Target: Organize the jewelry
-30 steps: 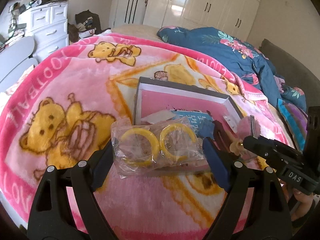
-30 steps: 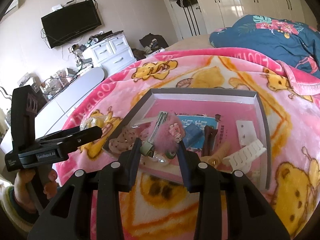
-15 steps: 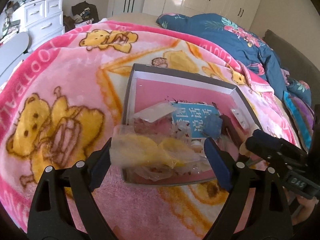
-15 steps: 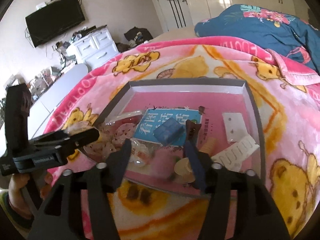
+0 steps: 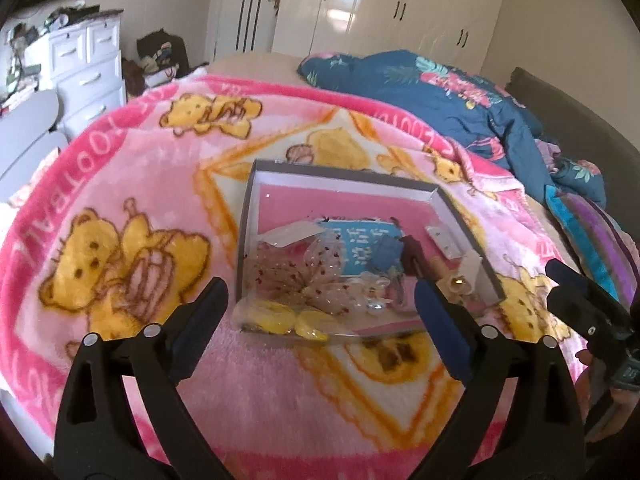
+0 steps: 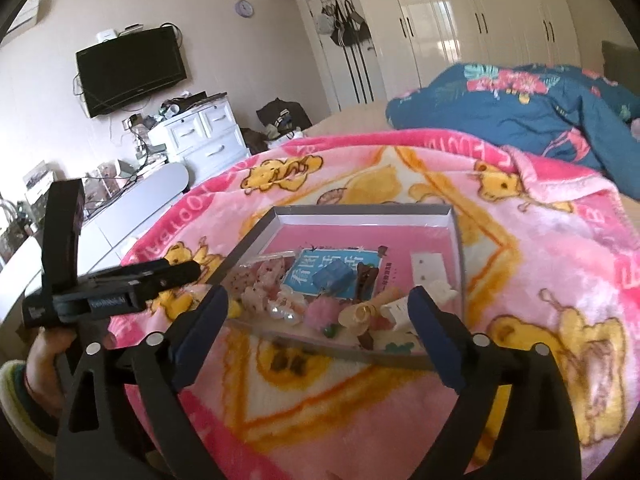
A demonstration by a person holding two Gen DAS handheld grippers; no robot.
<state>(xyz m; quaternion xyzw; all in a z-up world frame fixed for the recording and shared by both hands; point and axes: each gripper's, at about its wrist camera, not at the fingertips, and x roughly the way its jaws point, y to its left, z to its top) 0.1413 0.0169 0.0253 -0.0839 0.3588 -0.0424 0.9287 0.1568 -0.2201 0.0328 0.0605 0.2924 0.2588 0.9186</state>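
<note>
A grey shallow box (image 5: 344, 169) with a pink floor lies on the pink bear blanket; it also shows in the right wrist view (image 6: 360, 211). Inside lie a clear bag of yellow bangles (image 5: 286, 322) at the near left corner, a pink pompom clip (image 6: 321, 309), a blue card (image 5: 362, 240), a small blue box (image 6: 334, 276), white cards and other small pieces. My left gripper (image 5: 320, 322) is open and empty, just in front of the box. My right gripper (image 6: 320, 322) is open and empty, at the box's near edge.
The pink bear blanket (image 5: 132, 184) covers the bed. A blue floral duvet (image 5: 448, 92) is bunched at the back right. A white dresser (image 6: 200, 136) and a wall TV (image 6: 130, 70) stand to the left. White wardrobes (image 5: 384, 12) line the far wall.
My left gripper let go of the bangle bag into the box and drew back. My right gripper let go of the pompom clip into the box and drew back. Both opened.
</note>
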